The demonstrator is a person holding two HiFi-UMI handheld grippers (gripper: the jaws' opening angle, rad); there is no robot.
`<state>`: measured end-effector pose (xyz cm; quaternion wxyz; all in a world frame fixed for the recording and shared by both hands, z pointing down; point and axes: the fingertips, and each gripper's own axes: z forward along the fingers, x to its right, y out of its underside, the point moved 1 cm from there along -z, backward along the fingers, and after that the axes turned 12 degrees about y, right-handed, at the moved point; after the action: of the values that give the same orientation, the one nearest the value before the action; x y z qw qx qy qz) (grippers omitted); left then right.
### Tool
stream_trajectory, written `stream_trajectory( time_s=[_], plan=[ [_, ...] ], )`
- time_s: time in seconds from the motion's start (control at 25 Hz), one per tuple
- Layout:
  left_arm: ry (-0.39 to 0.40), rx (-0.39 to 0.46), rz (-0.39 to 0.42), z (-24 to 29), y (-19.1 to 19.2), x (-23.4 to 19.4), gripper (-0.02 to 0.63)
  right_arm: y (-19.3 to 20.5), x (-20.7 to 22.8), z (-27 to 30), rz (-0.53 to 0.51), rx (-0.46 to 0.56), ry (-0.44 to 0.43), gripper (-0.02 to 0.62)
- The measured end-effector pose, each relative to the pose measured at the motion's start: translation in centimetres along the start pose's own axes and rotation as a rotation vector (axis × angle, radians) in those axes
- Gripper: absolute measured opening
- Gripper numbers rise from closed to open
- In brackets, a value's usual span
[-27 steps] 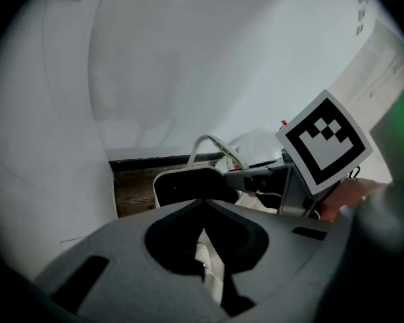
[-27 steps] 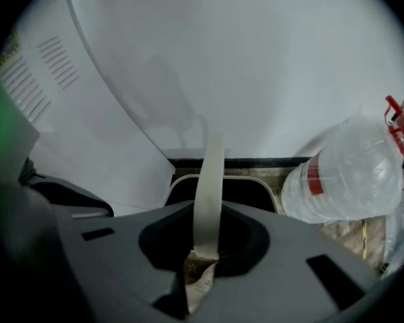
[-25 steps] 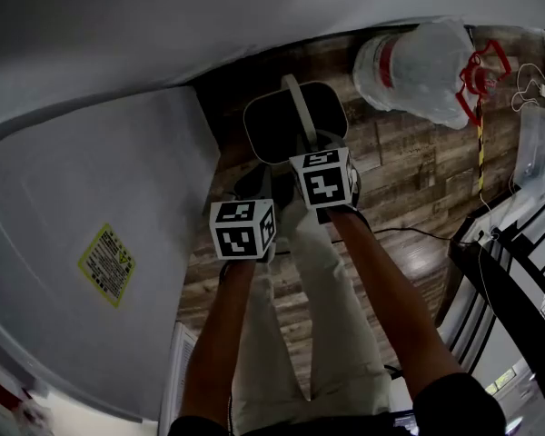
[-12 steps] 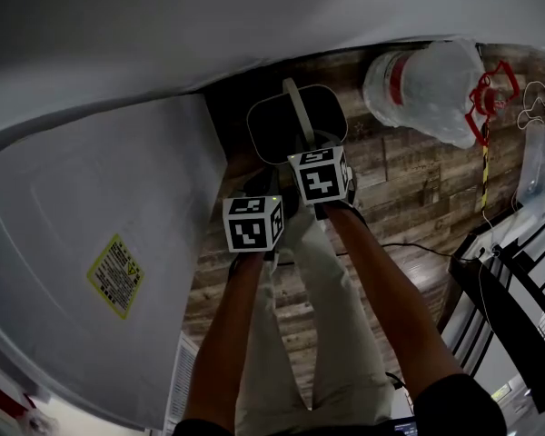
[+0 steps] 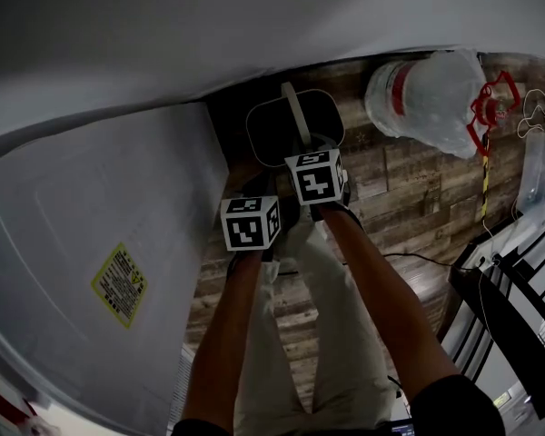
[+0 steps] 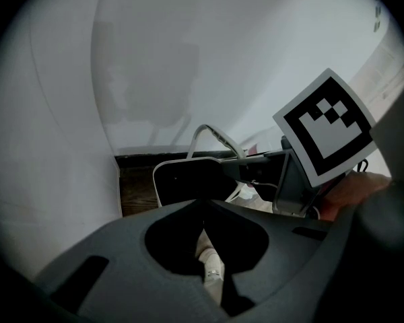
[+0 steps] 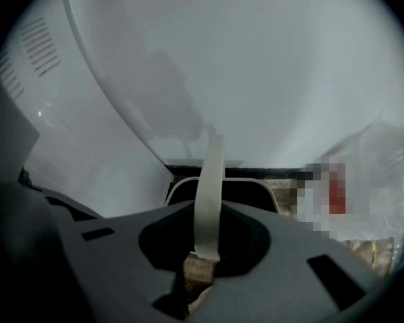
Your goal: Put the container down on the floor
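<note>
Right gripper (image 7: 203, 256) is clamping the bail handle (image 7: 209, 194), the container (image 5: 274, 133) lying at its 12 o'clock over the wood floor (image 5: 395, 175); left gripper (image 6: 203, 242), jaws together, is holding nothing.

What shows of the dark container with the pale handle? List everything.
The dark rounded-rectangular container with a pale rim looks plastic, open-topped, dark inside. Its pale strap handle stands upright over the mouth, clamped in the right hand-held gripper. It is level, low over the brown wood-plank floor, beside the white appliance; whether its base touches the floor cannot be told.
</note>
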<state>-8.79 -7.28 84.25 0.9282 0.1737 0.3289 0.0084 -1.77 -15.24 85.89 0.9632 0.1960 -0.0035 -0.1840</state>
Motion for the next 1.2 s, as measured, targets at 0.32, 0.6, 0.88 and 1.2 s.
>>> stream_trajectory(
  time_s=[0.32,0.6,0.88,1.2],
  plan=[
    [0.007,0.007,0.009,0.6,-0.2,-0.7,0.017,-0.9,-0.5,1.2,0.008,0.027,-0.006,0.034],
    [-0.008,0.026,0.001,0.8,-1.3,-1.8,0.017,-1.6,-0.7,1.9,-0.003,0.03,-0.011,0.034],
    [-0.018,0.037,-0.012,1.0,-1.1,-2.7,0.017,-1.7,-1.1,2.2,0.0,0.049,-0.017,0.034],
    [-0.015,0.013,-0.012,0.9,0.6,-2.2,0.017,0.4,-1.2,1.6,0.005,0.028,-0.022,0.034]
  ],
)
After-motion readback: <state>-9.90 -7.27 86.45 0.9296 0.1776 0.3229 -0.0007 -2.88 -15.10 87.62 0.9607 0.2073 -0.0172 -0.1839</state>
